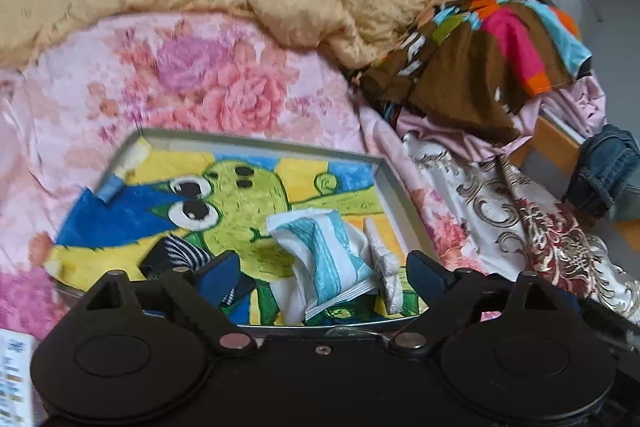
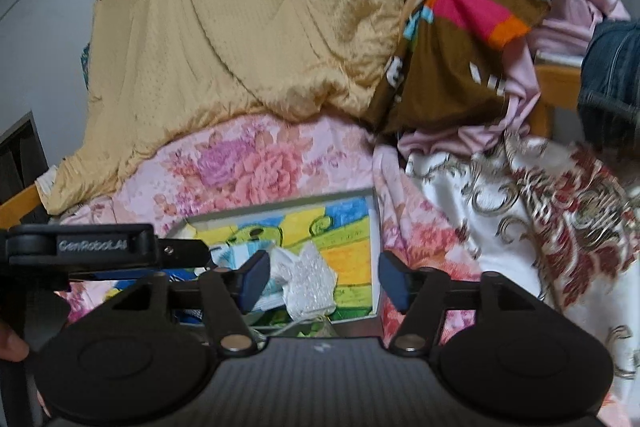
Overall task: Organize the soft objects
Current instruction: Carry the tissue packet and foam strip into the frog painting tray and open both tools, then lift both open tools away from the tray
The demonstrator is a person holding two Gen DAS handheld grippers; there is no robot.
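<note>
On the floral bedsheet, the tissue packet lies between the open left tongs.

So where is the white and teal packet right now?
The white and teal packet lies in the cartoon-lined tray, near its front edge in the left wrist view, between the striped sock and a white textured pad.
</note>
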